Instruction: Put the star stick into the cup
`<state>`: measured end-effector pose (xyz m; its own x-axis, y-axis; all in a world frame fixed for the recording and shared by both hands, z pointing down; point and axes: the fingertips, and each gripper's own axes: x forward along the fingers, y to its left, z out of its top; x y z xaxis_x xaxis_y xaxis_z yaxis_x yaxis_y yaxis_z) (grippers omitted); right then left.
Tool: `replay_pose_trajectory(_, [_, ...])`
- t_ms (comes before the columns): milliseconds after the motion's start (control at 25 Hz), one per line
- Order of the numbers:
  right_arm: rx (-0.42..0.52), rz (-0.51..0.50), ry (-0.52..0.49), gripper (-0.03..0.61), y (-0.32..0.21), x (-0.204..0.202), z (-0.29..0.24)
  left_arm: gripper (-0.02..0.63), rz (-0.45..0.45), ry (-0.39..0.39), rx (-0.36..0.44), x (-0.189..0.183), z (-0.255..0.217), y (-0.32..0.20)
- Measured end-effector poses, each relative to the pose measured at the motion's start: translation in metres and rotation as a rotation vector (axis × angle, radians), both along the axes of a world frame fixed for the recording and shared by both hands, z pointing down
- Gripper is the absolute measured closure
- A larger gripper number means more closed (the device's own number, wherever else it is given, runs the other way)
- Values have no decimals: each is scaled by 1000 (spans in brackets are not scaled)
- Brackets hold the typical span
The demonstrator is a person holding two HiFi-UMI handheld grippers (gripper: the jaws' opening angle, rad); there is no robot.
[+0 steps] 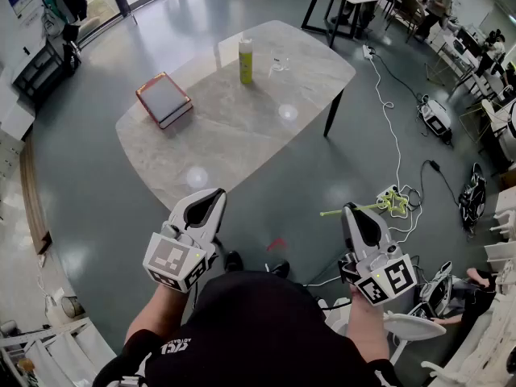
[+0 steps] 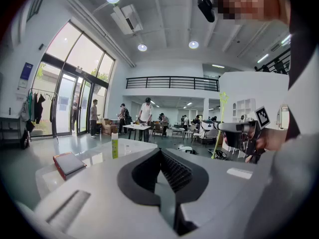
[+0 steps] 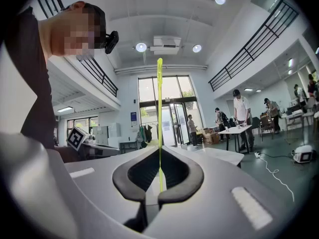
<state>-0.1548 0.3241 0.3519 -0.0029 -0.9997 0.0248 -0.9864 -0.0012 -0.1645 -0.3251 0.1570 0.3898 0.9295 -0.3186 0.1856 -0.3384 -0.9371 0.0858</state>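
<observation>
My right gripper (image 1: 353, 210) is shut on the thin yellow-green star stick (image 1: 367, 208). The stick lies crosswise in the head view, with its star (image 1: 396, 202) off to the right. In the right gripper view the stick (image 3: 159, 113) stands straight up from the closed pads of the gripper (image 3: 159, 188). My left gripper (image 1: 218, 193) hangs at the table's near edge, jaws together and nothing in them; the left gripper view shows this gripper (image 2: 167, 193) the same way. The tall green cup (image 1: 246, 60) stands upright at the far side of the marble table (image 1: 226, 127), well ahead of both grippers, and appears again (image 2: 115, 146) past the left jaws.
A flat grey box with a red rim (image 1: 164, 99) lies on the table's left part. A small clear item (image 1: 278, 65) sits right of the cup. Cables (image 1: 397, 147) and devices (image 1: 436, 119) litter the floor at right. People stand at tables (image 2: 137, 127) farther back.
</observation>
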Motion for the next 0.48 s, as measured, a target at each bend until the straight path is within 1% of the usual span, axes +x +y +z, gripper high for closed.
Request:
replay_pose_trajectory(240, [10, 13, 2, 560, 14, 21, -1, 612, 6, -2, 2, 22, 1, 12])
replay_pose_trajectory(360, [20, 34, 19, 558, 27, 36, -5, 612, 21, 1, 4, 41, 0, 26])
replay_pose_trajectory(480, [41, 35, 25, 558, 42, 48, -10, 612, 36, 7, 8, 59, -1, 43])
